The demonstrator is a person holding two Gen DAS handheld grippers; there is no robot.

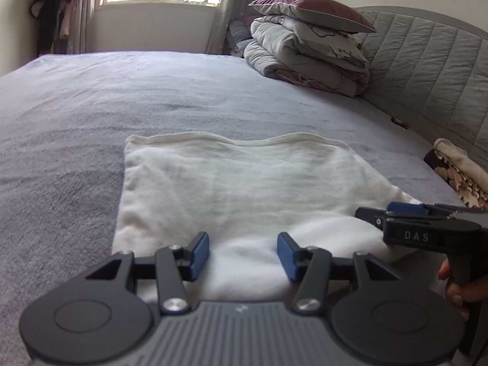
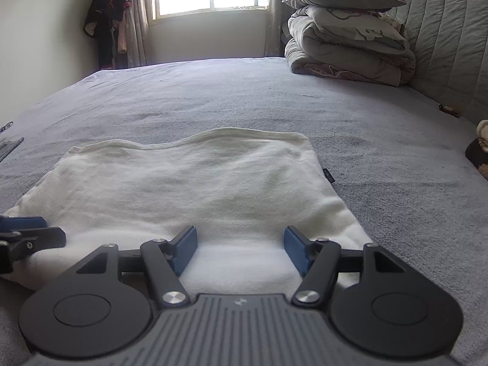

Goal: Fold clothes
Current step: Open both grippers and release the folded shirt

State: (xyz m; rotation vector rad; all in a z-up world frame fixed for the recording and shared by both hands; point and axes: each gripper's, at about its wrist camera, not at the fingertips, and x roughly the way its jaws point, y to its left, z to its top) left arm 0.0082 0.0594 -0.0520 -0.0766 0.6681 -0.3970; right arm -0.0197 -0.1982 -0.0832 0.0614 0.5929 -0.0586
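A white garment [image 1: 231, 183] lies flat on the grey bed, folded into a rough rectangle; it also shows in the right wrist view [image 2: 195, 189]. My left gripper [image 1: 243, 254] is open, its blue pads just above the garment's near edge, left of centre. My right gripper [image 2: 240, 250] is open over the near edge toward the garment's right side. The right gripper also shows in the left wrist view [image 1: 405, 213], and the left gripper's fingers [image 2: 27, 228] show at the left of the right wrist view. Neither holds cloth.
The grey bed cover [image 1: 91, 116] spreads all around. Stacked quilts and a pillow [image 1: 308, 42] sit at the far right by the padded headboard [image 1: 433, 70]. A patterned cloth bundle [image 1: 460, 174] lies at the right edge. Window and hanging clothes [image 2: 106, 18] beyond.
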